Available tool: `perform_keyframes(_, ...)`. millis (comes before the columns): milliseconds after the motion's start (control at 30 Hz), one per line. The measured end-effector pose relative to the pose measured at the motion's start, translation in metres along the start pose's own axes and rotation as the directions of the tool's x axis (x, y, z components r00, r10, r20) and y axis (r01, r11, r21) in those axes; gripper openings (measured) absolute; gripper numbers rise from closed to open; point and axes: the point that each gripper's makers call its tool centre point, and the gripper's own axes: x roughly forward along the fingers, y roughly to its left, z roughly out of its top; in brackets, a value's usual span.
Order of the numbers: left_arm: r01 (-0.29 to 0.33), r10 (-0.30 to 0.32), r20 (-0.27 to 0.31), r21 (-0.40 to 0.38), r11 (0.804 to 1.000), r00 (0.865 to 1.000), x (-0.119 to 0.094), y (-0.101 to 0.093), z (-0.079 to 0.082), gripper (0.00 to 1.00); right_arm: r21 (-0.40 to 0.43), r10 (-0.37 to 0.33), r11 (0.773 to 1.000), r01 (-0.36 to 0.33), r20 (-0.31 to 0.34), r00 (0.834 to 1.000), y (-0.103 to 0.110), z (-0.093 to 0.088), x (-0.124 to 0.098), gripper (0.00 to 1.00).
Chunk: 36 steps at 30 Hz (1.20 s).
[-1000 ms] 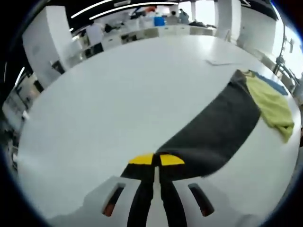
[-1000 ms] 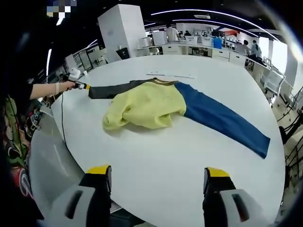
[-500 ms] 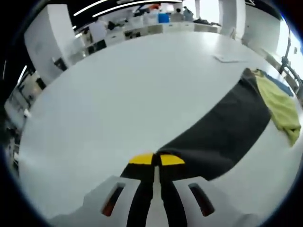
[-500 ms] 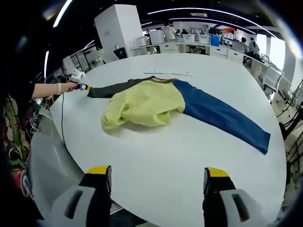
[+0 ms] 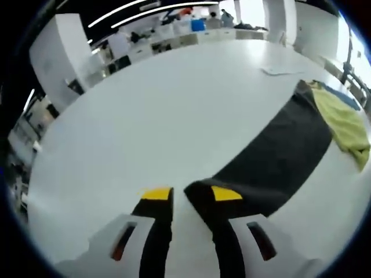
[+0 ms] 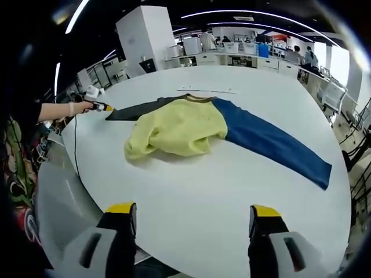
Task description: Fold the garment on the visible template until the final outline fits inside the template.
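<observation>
The garment [image 6: 191, 130] lies spread across the table [image 6: 220, 197], its yellow body bunched between a dark sleeve [image 5: 278, 162] and a blue sleeve [image 6: 272, 145]. The left gripper [image 5: 185, 194] stands parted at the dark cuff; the right gripper [image 6: 194, 217] hangs parted, well short of the garment. Next, I judge, flatten the body before folding either sleeve.

You have a white table [image 6: 232, 197] carrying the garment [image 6: 191, 130] spread flat: dark sleeve [image 5: 278, 162], crumpled yellow body [image 6: 174, 130], blue sleeve [image 6: 272, 145].
</observation>
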Motion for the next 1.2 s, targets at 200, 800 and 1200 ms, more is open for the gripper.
perform_keyframes(200, 0.035, -0.035, 0.040, -0.004, 0.999, 0.999, -0.013, -0.016, 0.005, 0.44, -0.004, 0.010, 1.000, -0.010, 0.011, 1.000, 0.000, 0.003, 0.004, 0.80)
perform_keyframes(800, 0.128, -0.122, 0.136, -0.039, 0.991, 0.983, -0.067, -0.083, 0.017, 0.61, -0.030, 0.024, 0.999, -0.023, 0.043, 0.999, -0.003, 0.011, -0.002, 0.80)
perform_keyframes(1200, 0.224, -0.214, 0.215, -0.022, 0.974, 0.953, -0.106, -0.146, 0.026, 0.61, -0.062, 0.044, 0.997, -0.039, 0.077, 0.996, -0.004, 0.018, 0.002, 0.80)
